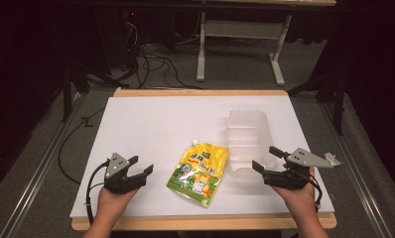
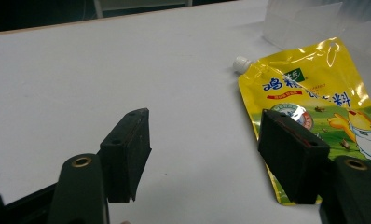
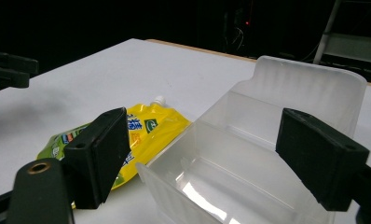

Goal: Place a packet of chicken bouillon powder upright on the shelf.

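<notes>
High view: both grippers rest on the table, probably waiting. Left gripper (image 1: 142,166) spread, pouch (image 1: 198,172) beyond its right finger; right gripper (image 1: 266,158) spread, framing the clear bin (image 1: 246,141).

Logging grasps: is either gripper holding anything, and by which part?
Nothing is held. The left gripper and right gripper are both open and empty.

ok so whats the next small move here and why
Probably ease the left gripper forward onto the yellow spout pouch: its jaws stand open beside the pouch, which lies flat and untouched next to the clear plastic bin, while the right gripper, also open, faces that bin.
</notes>
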`<state>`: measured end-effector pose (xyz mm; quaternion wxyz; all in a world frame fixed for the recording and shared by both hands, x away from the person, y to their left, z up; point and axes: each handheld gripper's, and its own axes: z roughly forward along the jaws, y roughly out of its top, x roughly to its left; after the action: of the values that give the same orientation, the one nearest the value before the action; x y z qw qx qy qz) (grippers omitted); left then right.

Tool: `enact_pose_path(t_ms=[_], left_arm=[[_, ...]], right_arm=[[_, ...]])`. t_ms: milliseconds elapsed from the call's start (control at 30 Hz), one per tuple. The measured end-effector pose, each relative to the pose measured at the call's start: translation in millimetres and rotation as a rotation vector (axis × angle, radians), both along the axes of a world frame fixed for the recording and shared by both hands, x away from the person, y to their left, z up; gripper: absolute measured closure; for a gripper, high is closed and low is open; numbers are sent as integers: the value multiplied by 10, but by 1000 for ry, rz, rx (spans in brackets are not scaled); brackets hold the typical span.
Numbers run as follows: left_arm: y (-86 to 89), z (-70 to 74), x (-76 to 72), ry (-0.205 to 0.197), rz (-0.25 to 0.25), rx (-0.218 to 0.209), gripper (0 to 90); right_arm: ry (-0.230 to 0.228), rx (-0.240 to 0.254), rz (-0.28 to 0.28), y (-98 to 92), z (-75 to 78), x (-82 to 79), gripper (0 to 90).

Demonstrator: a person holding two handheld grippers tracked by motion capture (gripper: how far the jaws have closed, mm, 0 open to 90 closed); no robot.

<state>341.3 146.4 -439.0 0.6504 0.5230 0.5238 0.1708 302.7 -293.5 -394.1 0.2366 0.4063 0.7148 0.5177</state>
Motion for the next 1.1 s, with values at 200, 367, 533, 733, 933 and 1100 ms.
enact_pose_path(t_ms=[200,367,533,733,933,1100], left_arm=[[4,5,8,19,-2,-22,348],[-12,-14,15,41,-18,-17,411],[-80,-143,46,109,-46,28,643],[-329,-365,79,190,-103,111,886],[-550,-467,43,203,-184,168,900],[-595,-492,6,214,-205,183,900]], right_arm=[[-3,-10,4,7,-5,-2,178],[0,-6,12,36,-2,-18,186],[-8,-17,50,136,13,-65,214],[-20,-32,90,272,26,-110,229],[-19,-37,109,284,17,-105,244],[-7,-32,106,287,11,-111,249]])
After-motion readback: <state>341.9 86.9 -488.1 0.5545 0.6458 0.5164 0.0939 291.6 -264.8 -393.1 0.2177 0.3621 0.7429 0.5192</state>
